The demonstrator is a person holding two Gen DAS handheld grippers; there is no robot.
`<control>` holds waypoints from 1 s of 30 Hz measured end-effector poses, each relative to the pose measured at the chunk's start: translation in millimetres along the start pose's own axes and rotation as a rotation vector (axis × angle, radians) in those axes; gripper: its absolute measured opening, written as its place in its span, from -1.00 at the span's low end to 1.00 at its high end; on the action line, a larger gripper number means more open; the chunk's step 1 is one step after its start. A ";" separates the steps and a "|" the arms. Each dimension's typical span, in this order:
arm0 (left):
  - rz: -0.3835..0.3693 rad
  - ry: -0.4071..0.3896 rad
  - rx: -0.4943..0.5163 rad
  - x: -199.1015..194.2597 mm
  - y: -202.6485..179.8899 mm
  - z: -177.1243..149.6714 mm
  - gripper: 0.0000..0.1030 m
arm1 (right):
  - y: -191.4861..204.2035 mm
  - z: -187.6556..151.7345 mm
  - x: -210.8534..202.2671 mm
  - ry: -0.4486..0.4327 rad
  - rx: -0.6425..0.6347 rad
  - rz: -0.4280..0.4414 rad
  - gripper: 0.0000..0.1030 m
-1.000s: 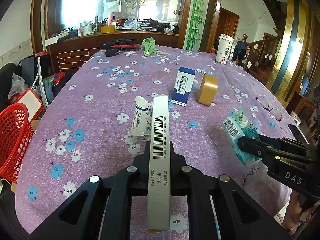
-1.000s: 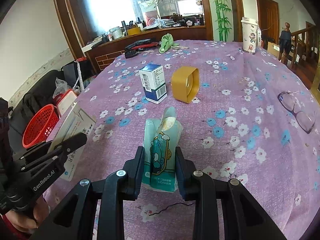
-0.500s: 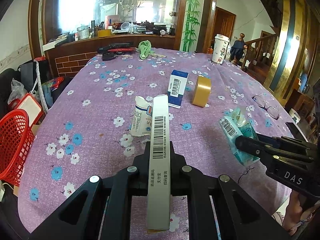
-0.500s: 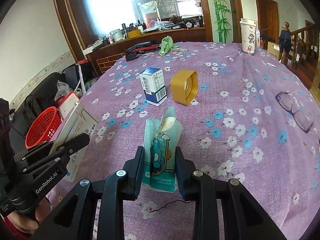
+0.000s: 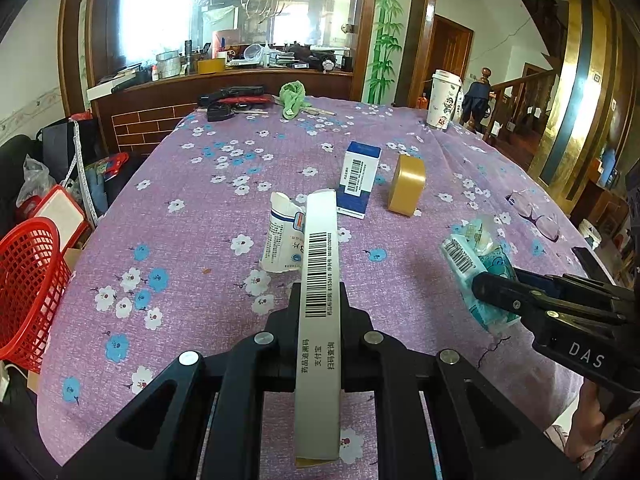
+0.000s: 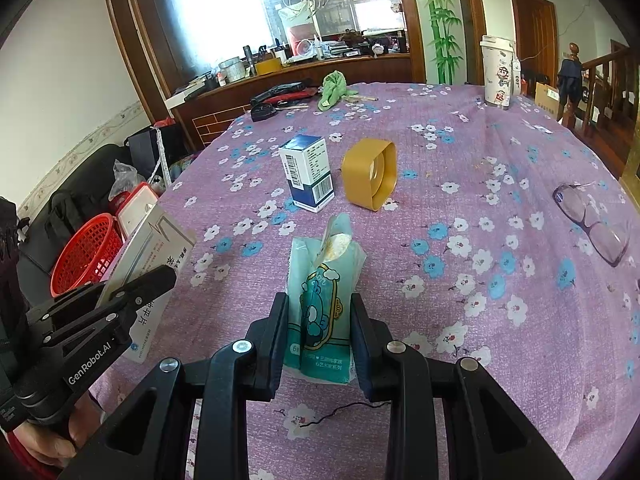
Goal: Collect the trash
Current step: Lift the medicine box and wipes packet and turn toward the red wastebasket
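Note:
My left gripper [image 5: 319, 292] is shut on a flat white carton with a barcode [image 5: 319, 304], held edge-up above the purple flowered tablecloth [image 5: 192, 208]. The carton also shows in the right wrist view [image 6: 154, 256]. My right gripper [image 6: 319, 304] is shut on a teal tissue packet [image 6: 322, 300], which also shows at the right of the left wrist view [image 5: 476, 264]. A crumpled white wrapper [image 5: 282, 240] lies on the cloth just beyond the carton. A red mesh basket [image 5: 28, 292] stands on the floor left of the table and also shows in the right wrist view [image 6: 86, 256].
A blue-and-white medicine box [image 6: 308, 174] and a yellow square tub [image 6: 372, 178] stand mid-table. Glasses [image 6: 592, 220] lie at the right. A paper cup [image 6: 497, 72], a green cloth [image 6: 332, 88] and dark tools [image 6: 280, 94] sit at the far edge.
Both grippers keep their hold and have lifted and drawn back slightly toward me; the table items look a little farther away. Nothing was let go.

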State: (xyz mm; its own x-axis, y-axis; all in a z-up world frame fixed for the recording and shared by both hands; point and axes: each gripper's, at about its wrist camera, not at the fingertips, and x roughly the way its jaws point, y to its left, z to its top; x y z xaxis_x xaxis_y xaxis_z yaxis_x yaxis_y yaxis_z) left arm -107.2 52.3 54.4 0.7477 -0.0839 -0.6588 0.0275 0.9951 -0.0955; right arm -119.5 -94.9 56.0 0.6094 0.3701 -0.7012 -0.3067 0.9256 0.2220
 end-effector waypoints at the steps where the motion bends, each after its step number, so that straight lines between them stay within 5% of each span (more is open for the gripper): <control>1: 0.000 -0.001 -0.002 -0.2 0.8 0.2 -0.77 | 0.6 0.4 0.3 0.001 -0.001 0.001 -0.40; 30: 0.039 -0.045 -0.087 -18.5 43.4 7.4 -0.77 | 26.8 17.0 6.1 0.008 -0.051 0.033 -0.40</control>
State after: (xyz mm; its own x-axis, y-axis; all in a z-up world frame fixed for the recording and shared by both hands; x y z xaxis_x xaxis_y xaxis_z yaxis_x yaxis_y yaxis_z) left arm -114.9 97.4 68.0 0.7761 -0.0404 -0.6293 -0.0586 0.9890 -0.1358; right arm -111.6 -66.5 69.3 0.5928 0.3995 -0.6993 -0.3632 0.9076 0.2105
